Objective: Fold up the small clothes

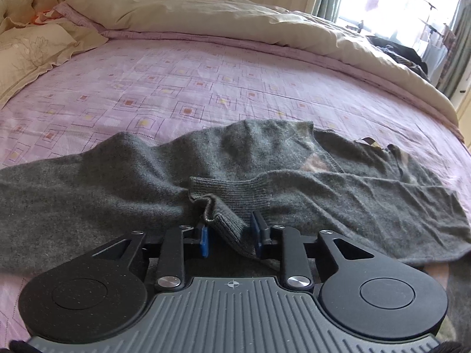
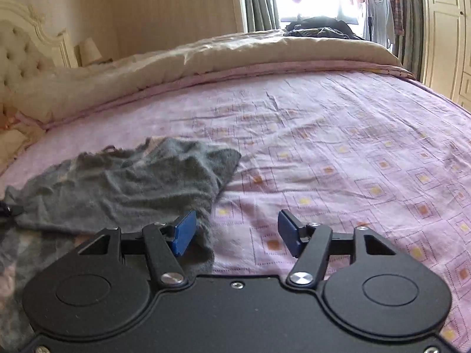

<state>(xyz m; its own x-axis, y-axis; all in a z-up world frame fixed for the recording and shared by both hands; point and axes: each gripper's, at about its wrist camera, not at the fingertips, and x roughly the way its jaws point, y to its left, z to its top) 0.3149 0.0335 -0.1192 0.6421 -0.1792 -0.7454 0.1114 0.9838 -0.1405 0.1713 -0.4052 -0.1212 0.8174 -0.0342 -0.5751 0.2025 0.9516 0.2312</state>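
Note:
A grey knitted sweater [image 1: 265, 158] lies spread and rumpled across the pink patterned bedsheet [image 1: 176, 88]. Its ribbed sleeve cuff [image 1: 229, 200] lies folded over the body. My left gripper [image 1: 231, 235] has its blue pads on either side of the cuff, with a gap still showing, so the jaws stand partly open around it. In the right wrist view the sweater [image 2: 132, 182] lies at the left. My right gripper [image 2: 237, 232] is wide open and empty, its left pad at the sweater's edge, above the sheet [image 2: 353, 161].
A beige duvet [image 1: 235, 14] is bunched along the far side of the bed. Pillows [image 1: 26, 50] and a tufted headboard [image 2: 17, 58] are at the left. Dark clothes [image 2: 321, 29] are piled by the window. A wardrobe [image 2: 447, 29] stands at the right.

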